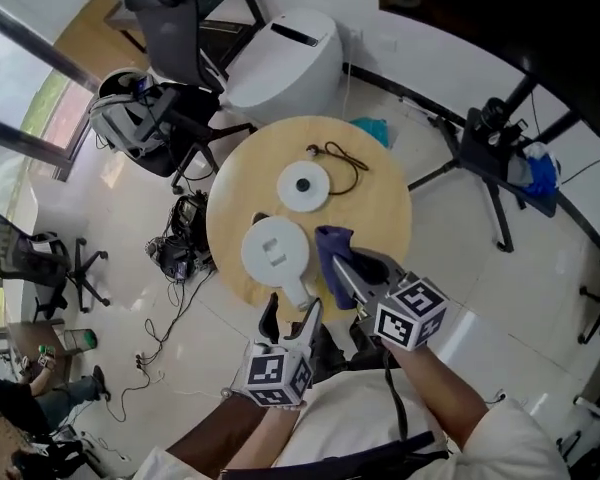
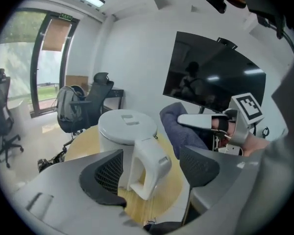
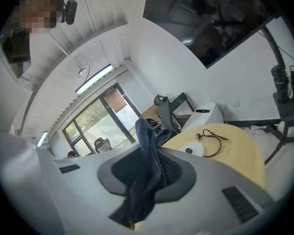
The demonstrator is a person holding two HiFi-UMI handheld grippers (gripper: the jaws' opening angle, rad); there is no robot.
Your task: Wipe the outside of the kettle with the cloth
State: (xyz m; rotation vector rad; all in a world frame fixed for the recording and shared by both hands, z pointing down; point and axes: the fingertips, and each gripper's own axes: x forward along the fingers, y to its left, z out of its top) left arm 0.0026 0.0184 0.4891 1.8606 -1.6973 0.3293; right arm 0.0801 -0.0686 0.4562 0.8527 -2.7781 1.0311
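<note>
A white kettle (image 1: pixel 273 248) stands on the round wooden table (image 1: pixel 380 218) near its front edge, handle (image 1: pixel 296 292) towards me. My left gripper (image 1: pixel 291 309) is open, with the kettle's handle (image 2: pixel 148 166) between its jaws and a gap on both sides. My right gripper (image 1: pixel 346 270) is just right of the kettle, shut on a dark blue cloth (image 1: pixel 332 245). In the right gripper view the cloth (image 3: pixel 148 166) hangs bunched between the pads. The left gripper view shows the cloth (image 2: pixel 182 127) close to the kettle's (image 2: pixel 122 131) right side; whether they touch I cannot tell.
The kettle's round white base (image 1: pixel 303 185) with a black cord (image 1: pixel 347 160) lies further back on the table. Office chairs (image 1: pixel 170 38), a big white unit (image 1: pixel 285 63) and a tripod (image 1: pixel 485 153) stand on the floor around. A teal thing (image 1: pixel 372 129) lies beyond the table.
</note>
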